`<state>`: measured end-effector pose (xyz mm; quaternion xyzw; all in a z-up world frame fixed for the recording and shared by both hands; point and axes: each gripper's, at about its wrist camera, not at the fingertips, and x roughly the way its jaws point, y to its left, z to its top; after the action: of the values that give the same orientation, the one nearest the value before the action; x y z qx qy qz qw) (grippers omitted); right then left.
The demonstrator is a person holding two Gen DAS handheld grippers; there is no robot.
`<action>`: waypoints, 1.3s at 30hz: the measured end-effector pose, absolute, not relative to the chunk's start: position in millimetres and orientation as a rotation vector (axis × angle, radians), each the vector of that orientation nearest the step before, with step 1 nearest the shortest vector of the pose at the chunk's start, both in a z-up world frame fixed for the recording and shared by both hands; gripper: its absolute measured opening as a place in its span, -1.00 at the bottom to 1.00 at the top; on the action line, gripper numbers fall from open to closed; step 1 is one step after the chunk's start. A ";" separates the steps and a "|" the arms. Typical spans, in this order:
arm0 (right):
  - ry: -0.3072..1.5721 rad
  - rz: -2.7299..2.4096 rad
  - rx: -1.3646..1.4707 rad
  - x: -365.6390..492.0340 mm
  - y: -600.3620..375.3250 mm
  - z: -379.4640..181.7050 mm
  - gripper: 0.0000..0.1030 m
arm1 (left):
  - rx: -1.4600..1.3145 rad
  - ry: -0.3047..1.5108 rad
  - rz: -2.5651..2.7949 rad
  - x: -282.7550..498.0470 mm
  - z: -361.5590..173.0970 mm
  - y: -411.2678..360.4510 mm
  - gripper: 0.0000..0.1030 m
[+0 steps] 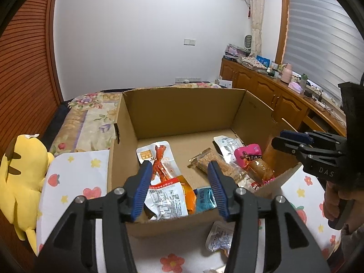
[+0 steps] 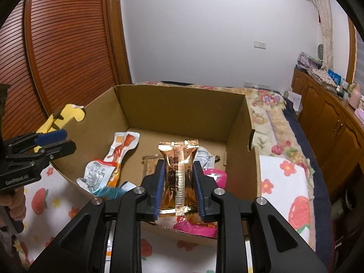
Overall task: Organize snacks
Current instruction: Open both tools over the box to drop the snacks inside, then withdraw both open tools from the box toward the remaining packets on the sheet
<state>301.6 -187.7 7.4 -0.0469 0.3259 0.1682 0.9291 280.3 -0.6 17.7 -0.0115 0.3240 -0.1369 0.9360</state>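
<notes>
The right gripper (image 2: 178,183) jaws grip a gold packet (image 2: 178,177) over the box (image 2: 177,104), long axis pointing away along the jaws. The left gripper (image 1: 179,186) jaws stand part open and empty. Only the left view shows a packet (image 1: 219,238) outside the box on the bed.

We are looking down from both wrist cameras, close over the near rim of the cardboard box (image 1: 182,111) (one from its left, one from its right), both facing the far wall (image 2: 204,34).
</notes>
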 end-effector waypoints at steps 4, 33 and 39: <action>0.651 0.359 -0.082 297.9 -189.3 10.0 0.01 | -0.006 0.645 -0.277 268.8 18.2 0.7 0.23; 0.672 0.554 -0.136 201.9 -143.1 -19.7 0.11 | -0.015 0.611 -0.272 184.5 -25.3 31.5 0.68; 0.722 0.561 -0.154 209.6 -126.7 -41.9 0.20 | -0.030 0.640 -0.253 180.2 -40.9 40.7 0.68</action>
<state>209.6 -126.7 -41.9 -0.0742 0.3484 0.2704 0.8944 180.2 40.7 -40.9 -0.0148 0.3136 -0.1238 0.9413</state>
